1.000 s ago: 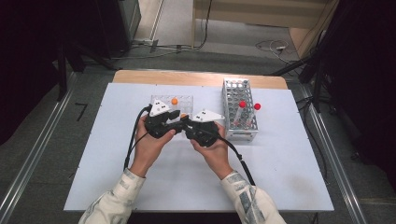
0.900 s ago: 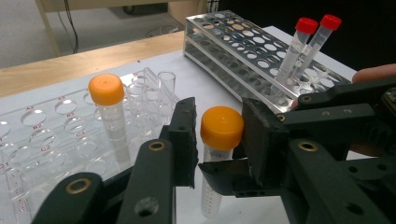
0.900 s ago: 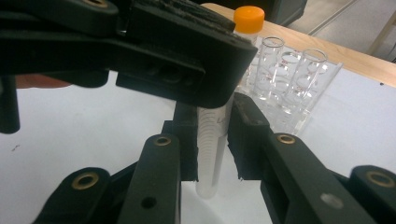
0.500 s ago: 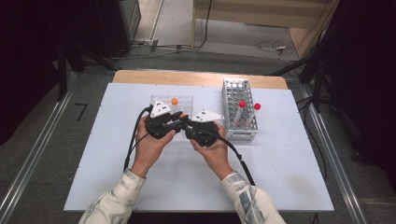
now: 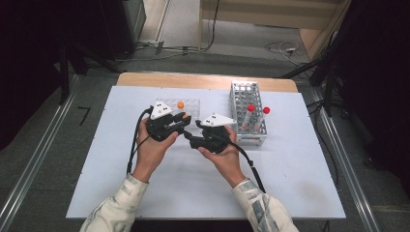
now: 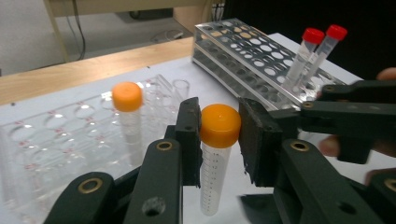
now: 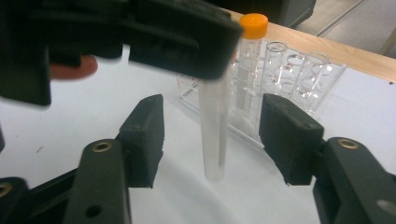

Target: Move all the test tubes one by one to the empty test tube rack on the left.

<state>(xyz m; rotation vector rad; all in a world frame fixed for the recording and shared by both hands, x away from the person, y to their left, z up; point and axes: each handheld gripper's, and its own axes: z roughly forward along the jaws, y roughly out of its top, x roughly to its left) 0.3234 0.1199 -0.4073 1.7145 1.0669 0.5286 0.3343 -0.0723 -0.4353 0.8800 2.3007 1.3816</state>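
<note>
Clear rack (image 6: 56, 140) left of frame: one orange-capped tube (image 6: 127, 116). Metal rack (image 6: 261, 56) upper right: two red-capped tubes (image 6: 306, 56). Left claw (image 6: 217, 137) clamps orange-capped tube's cap (image 6: 219, 125). Right claw (image 7: 212, 135) wide open around tube body (image 7: 213, 130), not touching.

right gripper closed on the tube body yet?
No. In the right gripper view, the right gripper fingers stand wide apart on either side of the clear tube, touching neither side.
</note>
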